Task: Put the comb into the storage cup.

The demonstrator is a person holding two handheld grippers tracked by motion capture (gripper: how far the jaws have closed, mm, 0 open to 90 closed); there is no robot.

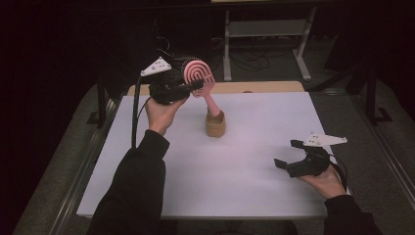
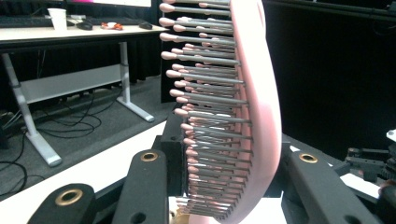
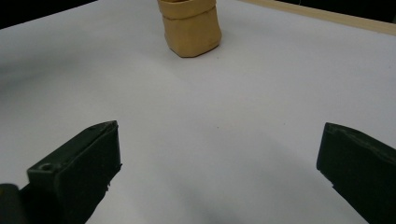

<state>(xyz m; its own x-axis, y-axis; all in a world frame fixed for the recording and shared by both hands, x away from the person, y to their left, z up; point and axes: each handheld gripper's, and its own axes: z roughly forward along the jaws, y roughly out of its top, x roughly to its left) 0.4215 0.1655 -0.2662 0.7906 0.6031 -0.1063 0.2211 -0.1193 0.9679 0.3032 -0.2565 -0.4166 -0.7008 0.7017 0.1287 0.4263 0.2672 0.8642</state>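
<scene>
A pink hairbrush [image 1: 199, 76] stands in the upper middle of the high view, its round head up and tilted toward the left, its handle running down and to the right into a small tan cup [image 1: 215, 123] that sits on the white table [image 1: 244, 171]. The left gripper [image 1: 188, 87], at the upper left of that view, pinches the brush head between its jaws; the person's left hand [image 1: 161, 110] holds it from below. In the left gripper view the brush head [image 2: 252, 102] rises edge-on through the centre of the frame, its rows of pink-tipped bristles pointing toward the left, with a black jaw on each side of it at the bottom.

The right gripper [image 1: 288, 159] hangs low over the table at the lower right of the high view, well apart from the cup, jaws spread with nothing between them. In the right gripper view the cup [image 3: 190, 28] stands at the top centre, beyond the two parted jaws.
</scene>
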